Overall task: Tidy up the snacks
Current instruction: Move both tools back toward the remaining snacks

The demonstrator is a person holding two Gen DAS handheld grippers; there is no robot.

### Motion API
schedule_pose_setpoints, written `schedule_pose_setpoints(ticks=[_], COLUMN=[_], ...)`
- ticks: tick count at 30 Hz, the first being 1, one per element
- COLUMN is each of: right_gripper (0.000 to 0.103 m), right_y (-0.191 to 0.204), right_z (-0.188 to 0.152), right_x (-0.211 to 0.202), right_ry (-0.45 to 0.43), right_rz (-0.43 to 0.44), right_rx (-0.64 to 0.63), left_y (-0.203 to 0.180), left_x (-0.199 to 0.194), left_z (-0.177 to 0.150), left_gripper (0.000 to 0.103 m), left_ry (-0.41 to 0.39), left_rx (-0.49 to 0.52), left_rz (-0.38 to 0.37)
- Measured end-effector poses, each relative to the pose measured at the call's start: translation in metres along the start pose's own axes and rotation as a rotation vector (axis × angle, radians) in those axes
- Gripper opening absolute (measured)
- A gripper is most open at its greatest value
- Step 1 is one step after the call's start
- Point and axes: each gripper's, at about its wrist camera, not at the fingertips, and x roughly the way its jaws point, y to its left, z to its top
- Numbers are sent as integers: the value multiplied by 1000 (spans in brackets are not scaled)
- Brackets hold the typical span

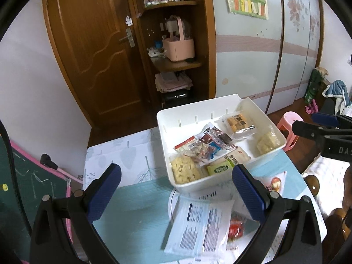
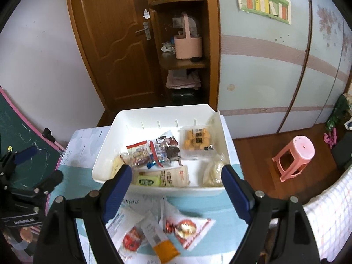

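A white plastic bin [image 1: 220, 104] [image 2: 158, 110] sits at the table's far end with several snack packets inside: a yellow-biscuit pack [image 1: 238, 122] [image 2: 197, 140], a beige packet with a green label [image 1: 226, 162] [image 2: 162, 178], and bags of pale puffs [image 1: 184, 171] [image 2: 213, 171]. Loose packets lie on the table nearer me: a blue-white packet [image 1: 198, 224], a white packet with red print [image 2: 187, 228] and an orange-ended sachet [image 2: 160, 239]. My left gripper [image 1: 176, 189] hovers open above the blue-white packet. My right gripper [image 2: 176, 189] is open over the loose packets, empty.
The table [image 1: 136, 202] has a teal and leaf-print cover. A green chalkboard [image 1: 22, 176] leans at the left. A pink stool [image 2: 294, 156] stands on the wooden floor at the right. Behind are a brown door [image 1: 92, 44] and a shelf with a pink basket [image 1: 178, 46].
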Motion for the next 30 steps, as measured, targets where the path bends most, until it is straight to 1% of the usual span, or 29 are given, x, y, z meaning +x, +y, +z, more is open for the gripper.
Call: schedule_pose_setpoints(ticks=[8,14,19,23,25,27,28,30], right_gripper=[84,84,84,83,77,63,61,53], right_y=[8,22,38,52,57,59,59,58], right_z=[-22,-48,-76,-97,-106,-113,-115,-119], right_x=[-48,-62,-59,-46,-35,-19,-12,8], right_ry=[-22,-2,11,16,38,82,103,149], right_rz=[-5,23,30,25,33,42,50,60], right_rx=[-27,-85,-171,-256,-289,-303,-304,-292], left_y=[2,-1,-4,-10,-13,-15,-16,-17], left_x=[-58,-79,-79,-63,-51,-34,-22,-3], left_z=[-24,-49,-70,-89,-95,-98,-100,-105], left_gripper=[101,101,101,101,101,101,101,101], left_ry=[-42,-39,-2,49,74,110,134,177], left_rx=[10,26,35,45,46,36,30,23], left_rz=[-16,-41,-77,-97,-97,-108,-118,-127])
